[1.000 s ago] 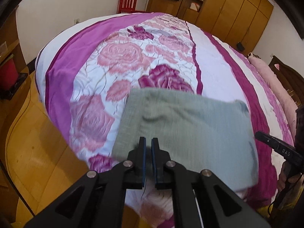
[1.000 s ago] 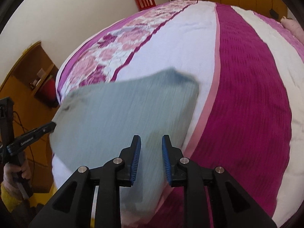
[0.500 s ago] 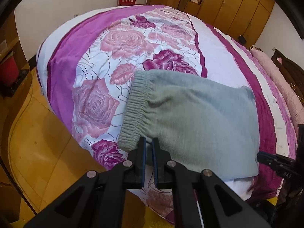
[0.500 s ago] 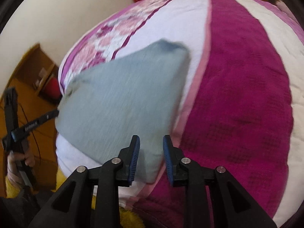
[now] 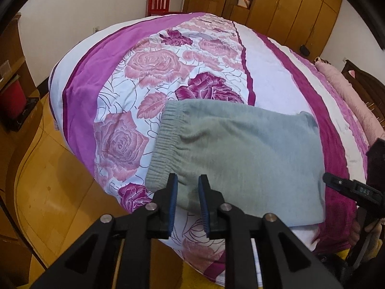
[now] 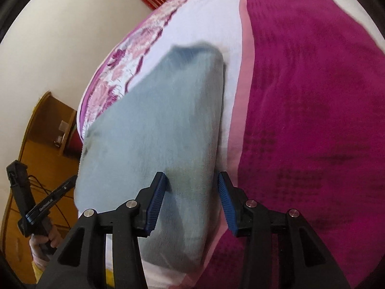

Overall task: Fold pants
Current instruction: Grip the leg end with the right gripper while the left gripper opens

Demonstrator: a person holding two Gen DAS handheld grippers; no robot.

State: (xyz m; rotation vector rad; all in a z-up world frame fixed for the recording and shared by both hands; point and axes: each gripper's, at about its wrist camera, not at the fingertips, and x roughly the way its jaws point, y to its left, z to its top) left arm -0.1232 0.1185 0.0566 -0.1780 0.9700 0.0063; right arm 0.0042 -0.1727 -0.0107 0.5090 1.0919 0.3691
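Observation:
The grey-green pants [image 5: 235, 159] lie folded into a flat rectangle on the bed, ribbed waistband [image 5: 166, 142] at the left end. My left gripper [image 5: 188, 201] hovers over the near waistband corner, its jaws opening, with a small gap and cloth below but no pinch. In the right wrist view the pants [image 6: 154, 130] stretch away from my right gripper [image 6: 192, 200], whose jaws are opening wide above the near right edge, with the blue pads clear of the cloth. The right gripper [image 5: 346, 187] also shows at the left view's right edge.
The bed wears a purple and pink rose quilt [image 5: 120, 77] with a magenta band [image 6: 312, 96]. Wooden floor [image 5: 48, 192] lies left of the bed. A red chair [image 5: 158, 2] and wooden wardrobes [image 5: 276, 4] stand at the far wall. A hand [image 6: 43, 243] holds the left gripper.
Both grippers let go of the pants, which settled flat on the bed. The left jaws parted slightly and the right jaws spread wide. The right gripper sank and rolled.

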